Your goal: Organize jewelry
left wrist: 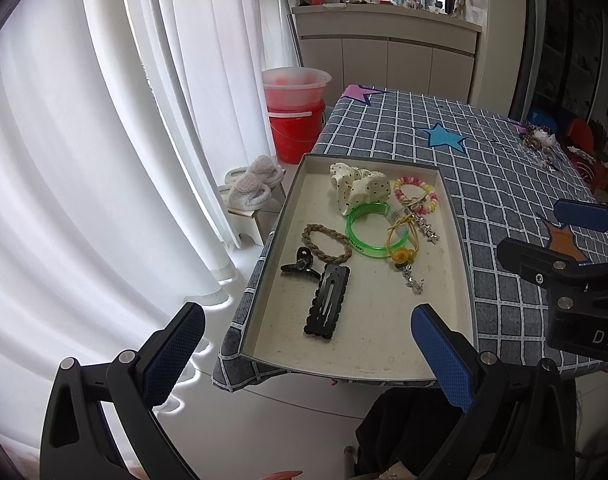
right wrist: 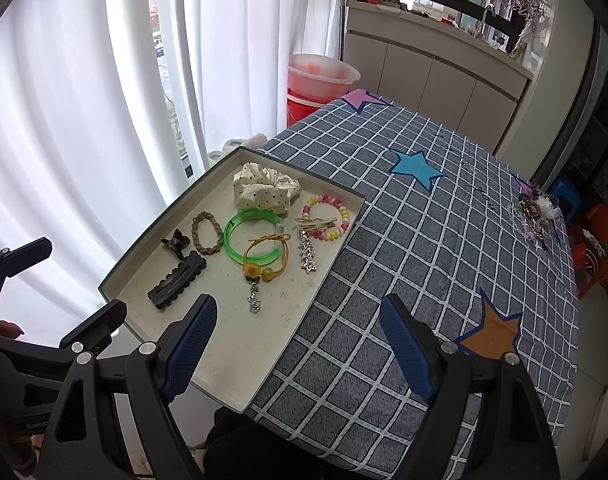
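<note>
Left wrist view: my left claw (left wrist: 308, 344) hangs with its jaws wide apart and empty, over the near end of the tray (left wrist: 454, 216), which holds the green bangle (left wrist: 364, 236) and the black hair clip (left wrist: 327, 306). Right wrist view: my right claw (right wrist: 298, 346) is also spread apart, holding nothing, above the checked tablecloth (right wrist: 404, 240) beside the tray's near corner.

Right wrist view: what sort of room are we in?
Likely a home dining or living area: checked tablecloth, white curtains, cabinets with a tap behind.
</note>
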`<state>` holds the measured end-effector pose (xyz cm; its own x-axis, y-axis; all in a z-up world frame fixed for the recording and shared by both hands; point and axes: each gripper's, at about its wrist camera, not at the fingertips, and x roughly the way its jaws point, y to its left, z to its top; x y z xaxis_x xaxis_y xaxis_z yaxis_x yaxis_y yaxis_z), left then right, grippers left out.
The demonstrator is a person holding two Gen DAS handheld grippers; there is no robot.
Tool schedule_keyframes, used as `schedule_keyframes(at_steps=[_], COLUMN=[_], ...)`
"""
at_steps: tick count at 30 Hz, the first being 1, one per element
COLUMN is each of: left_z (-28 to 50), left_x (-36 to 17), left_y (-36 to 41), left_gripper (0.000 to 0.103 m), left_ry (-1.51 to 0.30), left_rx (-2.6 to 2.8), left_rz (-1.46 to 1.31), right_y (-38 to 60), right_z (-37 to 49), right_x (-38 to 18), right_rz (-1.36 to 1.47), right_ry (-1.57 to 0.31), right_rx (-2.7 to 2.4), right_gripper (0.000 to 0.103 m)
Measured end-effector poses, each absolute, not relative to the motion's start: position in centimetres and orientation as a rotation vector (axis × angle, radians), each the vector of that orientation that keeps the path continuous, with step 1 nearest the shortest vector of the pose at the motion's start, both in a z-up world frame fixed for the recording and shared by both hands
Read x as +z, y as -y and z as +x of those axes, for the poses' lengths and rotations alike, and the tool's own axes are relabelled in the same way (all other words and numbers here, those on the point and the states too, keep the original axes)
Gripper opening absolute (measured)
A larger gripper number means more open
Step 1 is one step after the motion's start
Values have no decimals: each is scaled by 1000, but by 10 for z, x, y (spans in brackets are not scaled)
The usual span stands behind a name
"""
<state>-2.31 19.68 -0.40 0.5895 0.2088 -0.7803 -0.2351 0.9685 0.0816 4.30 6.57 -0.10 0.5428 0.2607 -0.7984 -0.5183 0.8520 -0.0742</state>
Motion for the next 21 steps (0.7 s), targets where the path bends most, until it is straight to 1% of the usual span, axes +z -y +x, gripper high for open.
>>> schedule_keyframes(at_steps=[21], left_z=[-23], left_x=[-5], left_y=[-196], left_gripper=[103], left_ry=[-907], left_rx=[259], left_rz=[-29], right_y=[-65], right_z=[42], right_x=[-4], right_rz=[-322], right_ry=[-888], right_rx=[479], right_gripper=[86])
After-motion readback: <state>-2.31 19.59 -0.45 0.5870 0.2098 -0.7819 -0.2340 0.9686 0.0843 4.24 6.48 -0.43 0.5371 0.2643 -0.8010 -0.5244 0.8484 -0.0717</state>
